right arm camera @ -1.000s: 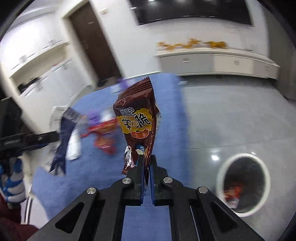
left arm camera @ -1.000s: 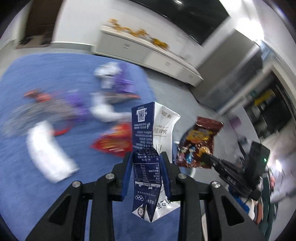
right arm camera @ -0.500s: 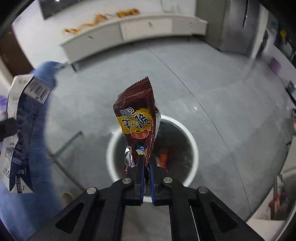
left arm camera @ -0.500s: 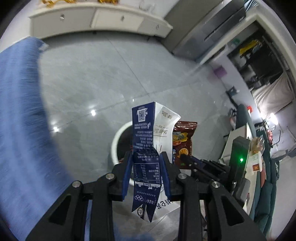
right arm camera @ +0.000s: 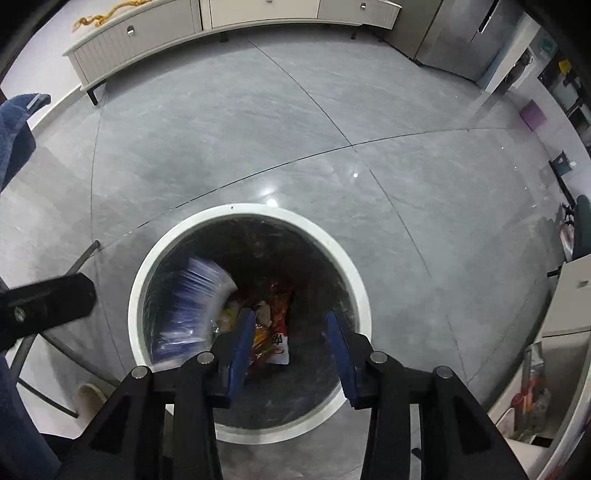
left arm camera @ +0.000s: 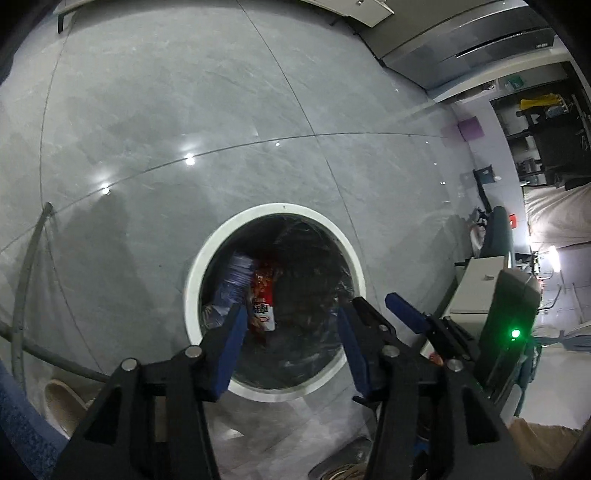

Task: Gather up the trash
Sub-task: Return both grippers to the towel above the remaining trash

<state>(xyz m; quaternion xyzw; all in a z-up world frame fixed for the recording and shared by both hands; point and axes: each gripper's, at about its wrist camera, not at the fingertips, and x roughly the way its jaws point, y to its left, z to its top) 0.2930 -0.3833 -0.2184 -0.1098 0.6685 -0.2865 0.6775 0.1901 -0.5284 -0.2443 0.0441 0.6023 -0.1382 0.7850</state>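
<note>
White-rimmed bin on grey floor, long cabinet beyond

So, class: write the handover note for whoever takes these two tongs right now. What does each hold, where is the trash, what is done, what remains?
Left tongs: open, empty, jaws just opened, above the white-rimmed bin.
Right tongs: open, empty, jaws just opened, above the same bin.
Trash: blue-and-white carton blurred inside the bin; snack wrappers lie at its bottom.
Done: both held pieces released into the bin.
Left: no other trash shows in these views; look around for any that remains.
</note>
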